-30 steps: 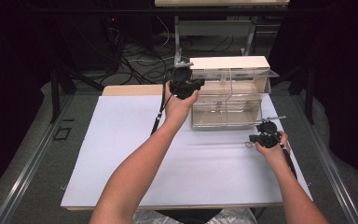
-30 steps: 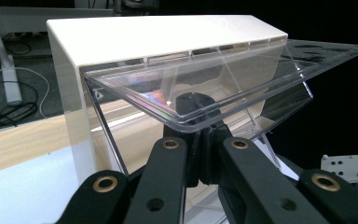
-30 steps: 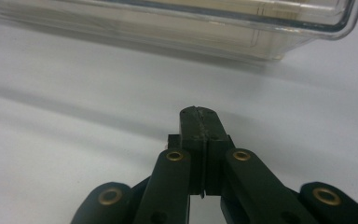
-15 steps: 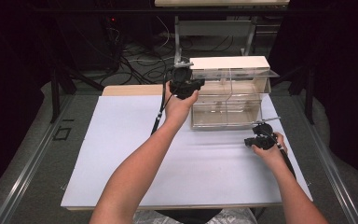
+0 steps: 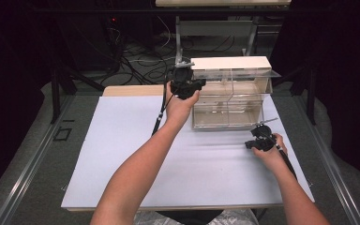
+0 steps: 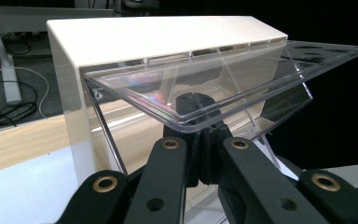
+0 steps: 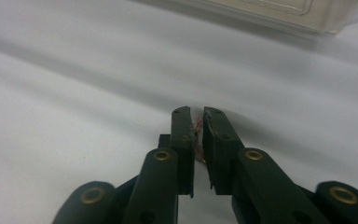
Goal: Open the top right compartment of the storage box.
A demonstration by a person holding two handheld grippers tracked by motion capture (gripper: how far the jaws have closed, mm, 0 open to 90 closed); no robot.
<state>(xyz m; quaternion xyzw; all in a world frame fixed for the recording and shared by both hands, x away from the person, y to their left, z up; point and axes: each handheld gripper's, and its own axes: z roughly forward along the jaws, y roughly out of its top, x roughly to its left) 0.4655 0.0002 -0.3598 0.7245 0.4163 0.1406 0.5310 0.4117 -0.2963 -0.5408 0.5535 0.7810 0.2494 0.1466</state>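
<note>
A clear plastic box (image 5: 229, 105) with a white top (image 5: 229, 63) stands at the back of the white board (image 5: 122, 154). Its clear hinged flap (image 6: 223, 79) is lifted outward. My left gripper (image 5: 193, 85) is at the box's upper left corner, and in the left gripper view its jaws (image 6: 200, 137) are shut on the flap's near edge. My right gripper (image 5: 249, 144) rests low on the board in front of the box's right end. Its jaws (image 7: 196, 113) have just been closing and pinch a thin reddish scrap (image 7: 198, 135) between the pads.
Cables and a metal stand (image 5: 183, 42) lie on the floor behind the table. A wooden strip (image 5: 131, 90) runs along the board's back edge, left of the box. The board's near edge (image 5: 168, 206) lies between the person's forearms.
The right hand has shifted slightly left and toward the near side, close over the board. The left hand and the lifted flap have not moved.
</note>
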